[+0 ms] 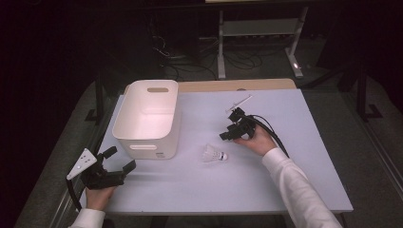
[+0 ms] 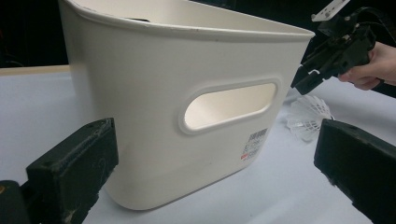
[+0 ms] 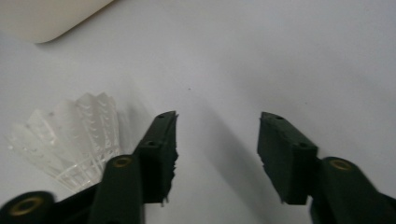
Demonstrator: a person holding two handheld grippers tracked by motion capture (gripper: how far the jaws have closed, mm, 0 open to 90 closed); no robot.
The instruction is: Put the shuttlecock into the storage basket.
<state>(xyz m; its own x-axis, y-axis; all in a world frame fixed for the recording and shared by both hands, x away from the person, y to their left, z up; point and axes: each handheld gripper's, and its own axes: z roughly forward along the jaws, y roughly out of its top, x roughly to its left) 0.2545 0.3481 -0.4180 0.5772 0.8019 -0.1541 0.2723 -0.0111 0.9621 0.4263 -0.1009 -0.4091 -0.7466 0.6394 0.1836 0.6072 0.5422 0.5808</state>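
Note:
A white feather shuttlecock [image 1: 213, 154] lies on its side on the pale table [image 1: 266, 180], its cork end to the right. My right gripper [image 1: 227, 134] hovers just behind and right of it, jaws open with nothing between them. In the right gripper view the shuttlecock [image 3: 70, 140] sits outside the left jaw while the gripper [image 3: 217, 140] frames bare table. My left gripper [image 1: 121, 159] rests open near the table's front left corner. It faces the white bin [image 2: 140, 93], and its view also catches the shuttlecock [image 2: 308, 119] and the right gripper [image 2: 308, 79] beyond.
The white plastic bin [image 1: 142, 145] with handle cut-outs stands at the left centre of the table; its inside looks bare. A corner of the bin [image 3: 46, 18] shows top left in the right gripper view. A desk frame and cables lie on the dark floor behind.

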